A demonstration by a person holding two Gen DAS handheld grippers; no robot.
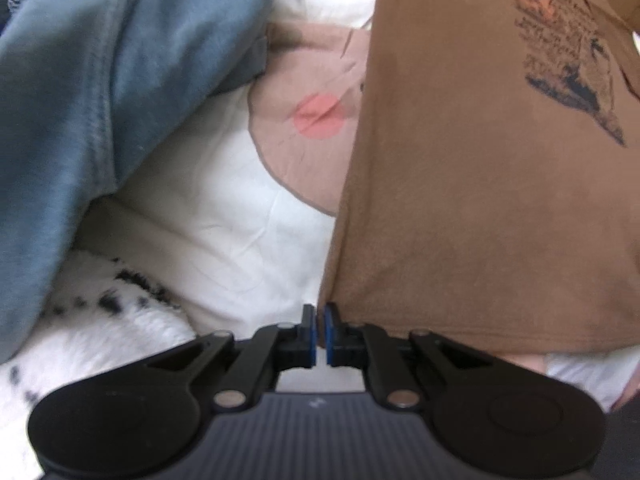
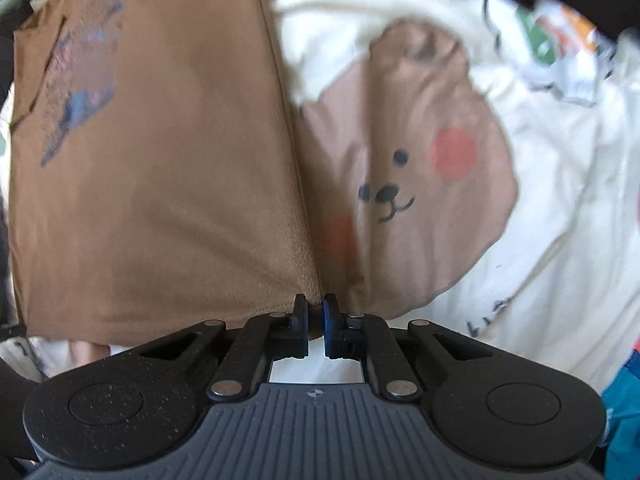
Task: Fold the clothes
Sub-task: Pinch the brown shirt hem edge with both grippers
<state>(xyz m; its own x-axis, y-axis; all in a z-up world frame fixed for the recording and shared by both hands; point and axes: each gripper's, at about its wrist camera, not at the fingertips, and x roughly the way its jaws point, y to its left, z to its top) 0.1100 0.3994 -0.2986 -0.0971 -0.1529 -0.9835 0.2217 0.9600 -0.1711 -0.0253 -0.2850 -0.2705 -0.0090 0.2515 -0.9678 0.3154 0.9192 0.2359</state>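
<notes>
Left wrist view: the left gripper [image 1: 321,330] is pinching the lower left corner of the brown t-shirt [image 1: 480,200], its blue pads clamped on the hem. The shirt's left edge is running straight up the picture from that corner, with open white bedding [image 1: 224,216] lying to its left. A blue garment [image 1: 100,80] is crowding the upper left, and a spotted white fleece [image 1: 100,320] is sitting at the lower left. The shirt is showing flat, with a dark printed graphic [image 1: 572,64] near its top right.

Right wrist view: the right gripper [image 2: 316,320] is clenched on the shirt's [image 2: 160,180] lower right corner, fabric bunching between the pads. The right edge is rising straight from there, and the room beyond it is taken by a bear face print [image 2: 400,184] on the white cover [image 2: 560,200]. The graphic [image 2: 80,80] is sitting upper left here. Colourful items [image 2: 560,36], blurred, are lying at the upper right, and something teal [image 2: 624,420] is showing at the lower right
</notes>
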